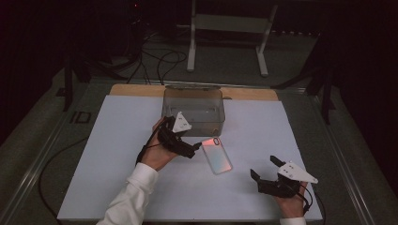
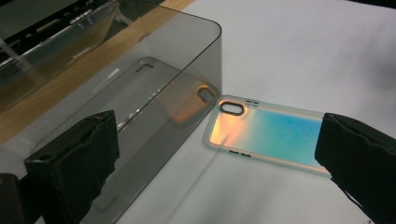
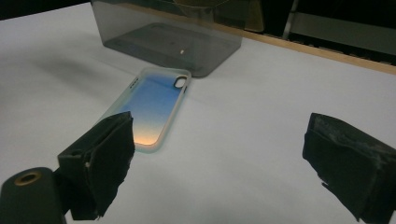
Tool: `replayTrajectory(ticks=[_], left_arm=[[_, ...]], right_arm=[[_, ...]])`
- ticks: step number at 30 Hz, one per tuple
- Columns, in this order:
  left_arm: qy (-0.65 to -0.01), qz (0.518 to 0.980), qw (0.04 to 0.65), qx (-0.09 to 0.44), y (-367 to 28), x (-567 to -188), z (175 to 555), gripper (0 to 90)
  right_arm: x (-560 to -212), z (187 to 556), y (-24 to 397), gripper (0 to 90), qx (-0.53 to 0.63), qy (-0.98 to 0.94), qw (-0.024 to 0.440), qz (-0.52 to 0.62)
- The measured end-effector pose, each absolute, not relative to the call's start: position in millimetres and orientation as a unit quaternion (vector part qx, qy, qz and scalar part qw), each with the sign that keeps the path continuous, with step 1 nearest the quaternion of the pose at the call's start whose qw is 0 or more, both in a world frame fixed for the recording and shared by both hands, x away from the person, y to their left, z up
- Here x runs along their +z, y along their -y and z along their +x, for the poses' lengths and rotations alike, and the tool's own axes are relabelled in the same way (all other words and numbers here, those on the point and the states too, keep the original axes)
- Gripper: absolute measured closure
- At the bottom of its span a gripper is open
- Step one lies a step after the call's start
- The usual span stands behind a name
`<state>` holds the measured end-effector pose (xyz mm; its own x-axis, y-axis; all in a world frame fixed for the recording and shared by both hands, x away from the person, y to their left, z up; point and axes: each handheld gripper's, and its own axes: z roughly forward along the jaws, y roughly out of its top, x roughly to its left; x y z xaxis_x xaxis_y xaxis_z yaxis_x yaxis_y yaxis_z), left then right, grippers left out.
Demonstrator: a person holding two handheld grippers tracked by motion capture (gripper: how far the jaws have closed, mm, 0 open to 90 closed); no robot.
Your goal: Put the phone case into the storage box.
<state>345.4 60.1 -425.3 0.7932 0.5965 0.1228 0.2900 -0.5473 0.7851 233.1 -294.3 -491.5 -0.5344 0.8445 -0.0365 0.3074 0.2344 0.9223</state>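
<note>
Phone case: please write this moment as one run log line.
phone case: flat on table, beside smoky box | left tongs: open, near case | right tongs: open, apart

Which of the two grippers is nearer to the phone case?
The left gripper, open right beside the phone case. The right gripper is open too, but farther off, toward the table's near edge.

We hold our left gripper [image 1: 196,146] near the middle of the high view, jaws spread wide, the white-sleeved forearm [image 1: 129,199] rising from the bottom edge. Our right gripper [image 1: 264,168] sits at the lower right, jaws likewise apart, gripping nothing.
</note>
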Motion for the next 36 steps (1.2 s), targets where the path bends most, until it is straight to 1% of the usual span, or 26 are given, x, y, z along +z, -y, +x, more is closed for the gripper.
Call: replayTrajectory(ticks=[17, 22, 27, 34, 36], left_arm=[[-0.260, 0.872, 0.386, 0.153, -41, -436, 360, 0.9], [-0.261, 0.876, 0.378, 0.145, -35, -442, 363, 2.4], [-0.261, 0.882, 0.367, 0.138, -29, -450, 365, 4.7], [-0.263, 0.888, 0.351, 0.141, -23, -458, 369, 11.3], [-0.268, 0.887, 0.349, 0.137, -22, -461, 372, 14.3]], right_arm=[[-491, 233, 295, 9.0, 0.478, -0.733, 0.282, 0.393], [-491, 233, 295, 9.0, 0.478, -0.733, 0.282, 0.393], [-491, 233, 295, 9.0, 0.478, -0.733, 0.282, 0.393], [-491, 233, 295, 9.0, 0.478, -0.733, 0.282, 0.393], [-491, 233, 295, 9.0, 0.478, -0.733, 0.282, 0.393]])
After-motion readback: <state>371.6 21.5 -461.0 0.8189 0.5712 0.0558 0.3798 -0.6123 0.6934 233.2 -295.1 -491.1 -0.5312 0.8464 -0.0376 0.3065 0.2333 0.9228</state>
